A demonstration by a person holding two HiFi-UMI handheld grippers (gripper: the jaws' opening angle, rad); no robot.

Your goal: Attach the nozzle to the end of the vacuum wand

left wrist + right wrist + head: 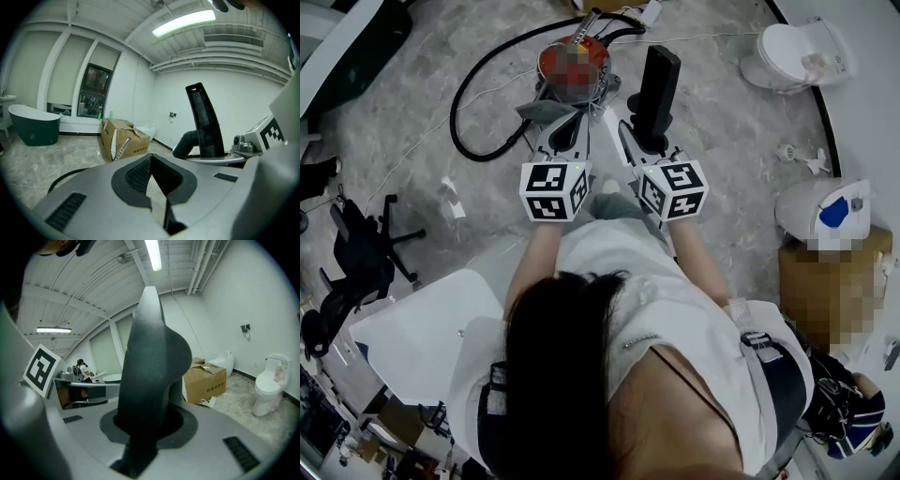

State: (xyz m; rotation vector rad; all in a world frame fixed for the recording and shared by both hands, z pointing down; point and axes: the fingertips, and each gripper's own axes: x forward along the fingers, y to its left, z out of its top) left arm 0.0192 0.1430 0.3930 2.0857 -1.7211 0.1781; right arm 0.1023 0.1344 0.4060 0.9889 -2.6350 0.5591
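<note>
My right gripper (645, 141) is shut on a black vacuum nozzle (659, 86), which stands up between its jaws and fills the right gripper view (150, 357). My left gripper (565, 133) is beside it on the left, shut and holding nothing (157, 187). From the left gripper view the nozzle (205, 122) rises at the right. Ahead on the floor lies the red vacuum canister (574, 58) with its black hose (473, 108) looped to the left. A metal tube (585, 26) rests across the canister, apart from both grippers.
A white toilet (792, 52) stands at the far right, a white basin (825, 211) and a cardboard box (834, 281) lie nearer on the right. A black office chair (356, 253) is at the left. Cables run over the marble floor.
</note>
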